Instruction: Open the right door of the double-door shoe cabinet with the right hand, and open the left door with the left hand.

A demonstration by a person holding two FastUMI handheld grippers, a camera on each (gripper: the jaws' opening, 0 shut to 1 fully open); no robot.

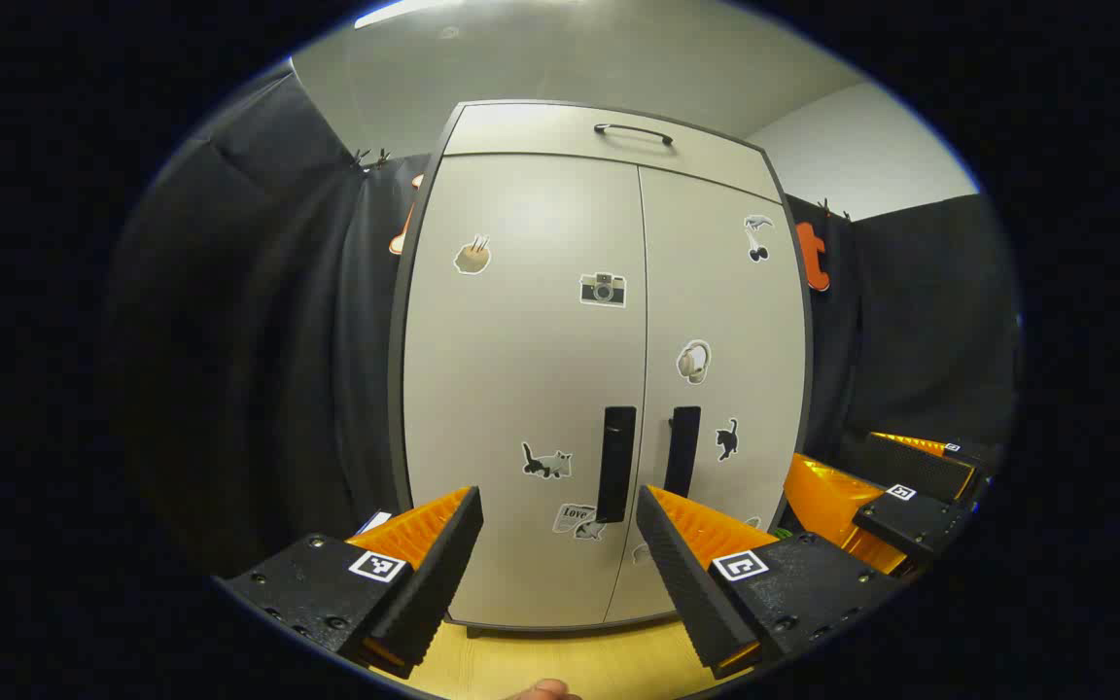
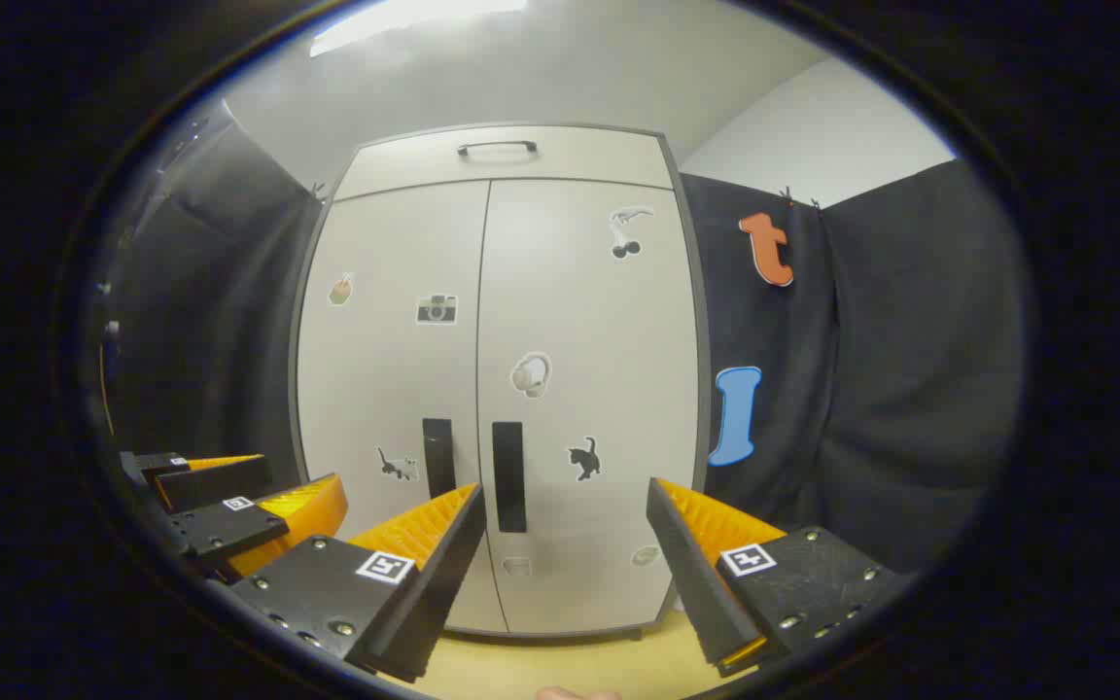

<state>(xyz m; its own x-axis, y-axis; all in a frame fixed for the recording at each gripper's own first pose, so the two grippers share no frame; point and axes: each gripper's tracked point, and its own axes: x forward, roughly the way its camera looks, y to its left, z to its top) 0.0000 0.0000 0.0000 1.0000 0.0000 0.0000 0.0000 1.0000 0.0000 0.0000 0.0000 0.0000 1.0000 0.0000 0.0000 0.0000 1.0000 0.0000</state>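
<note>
The shoe cabinet (image 2: 497, 389) stands upright on the pale wooden floor (image 2: 560, 666), both doors shut, its two dark handles side by side at the centre seam, each running vertically. The right door's handle (image 2: 508, 476) lies straight ahead of the right tongs (image 2: 560, 544), just inside their left finger and well apart from it in depth. The left door's handle (image 1: 615, 465) sits ahead of the left tongs (image 1: 558, 540), a little toward their right finger. Both pairs of tongs gape wide with nothing between them. Each hand looks about equally far from its own handle, so the right hand, I judge, needs to push forward and nudge leftward to straddle its bar. Small stickers dot the doors; a top drawer (image 2: 502, 156) carries a curved pull. Black cloth hangs either side, under a pale ceiling.
</note>
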